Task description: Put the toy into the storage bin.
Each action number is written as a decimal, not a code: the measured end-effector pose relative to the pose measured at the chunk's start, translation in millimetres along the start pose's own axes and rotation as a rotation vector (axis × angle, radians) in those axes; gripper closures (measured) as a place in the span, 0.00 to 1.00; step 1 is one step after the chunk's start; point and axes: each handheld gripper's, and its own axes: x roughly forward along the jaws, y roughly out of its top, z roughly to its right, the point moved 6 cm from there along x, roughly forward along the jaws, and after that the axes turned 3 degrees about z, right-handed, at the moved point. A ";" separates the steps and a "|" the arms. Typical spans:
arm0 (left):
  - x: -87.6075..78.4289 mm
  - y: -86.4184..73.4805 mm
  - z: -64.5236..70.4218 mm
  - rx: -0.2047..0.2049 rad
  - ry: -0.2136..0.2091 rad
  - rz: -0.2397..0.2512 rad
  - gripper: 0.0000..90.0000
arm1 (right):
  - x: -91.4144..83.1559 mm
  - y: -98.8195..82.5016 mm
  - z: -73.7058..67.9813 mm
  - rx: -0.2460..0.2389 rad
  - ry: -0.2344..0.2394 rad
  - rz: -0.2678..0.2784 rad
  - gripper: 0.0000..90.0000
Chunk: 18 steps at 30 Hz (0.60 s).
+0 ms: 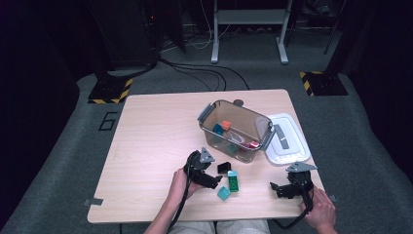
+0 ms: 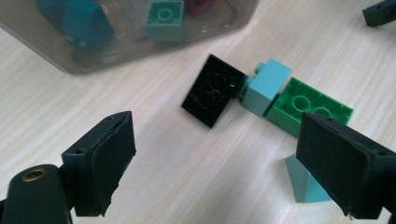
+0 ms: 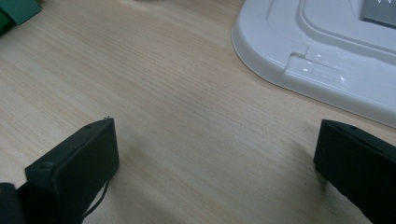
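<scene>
The black brick [image 2: 212,91] lay flat on the table [image 1: 146,141] near its front edge, just before the clear bin [image 1: 236,127], touching a pale teal brick [image 2: 266,86] joined to a green brick [image 2: 308,107]. The left gripper [image 2: 212,163] hovered over it, jaws wide apart and empty. The right gripper [image 3: 215,163], towards the front right corner beside the white lid [image 3: 327,60], also stood open over bare wood.

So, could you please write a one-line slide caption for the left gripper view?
Open left gripper above a black brick, green brick and clear bin.
</scene>
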 end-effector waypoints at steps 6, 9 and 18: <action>7.2 -9.4 14.0 0.003 -0.028 -0.017 0.07 | 0.0 0.0 0.0 0.000 0.000 0.000 0.00; 10.5 -12.9 21.4 0.003 -0.045 -0.017 0.06 | 0.0 0.0 0.0 0.000 0.000 0.000 0.00; 21.4 -19.9 36.3 0.021 -0.078 -0.041 0.06 | 0.0 0.0 0.1 0.000 0.000 0.000 0.00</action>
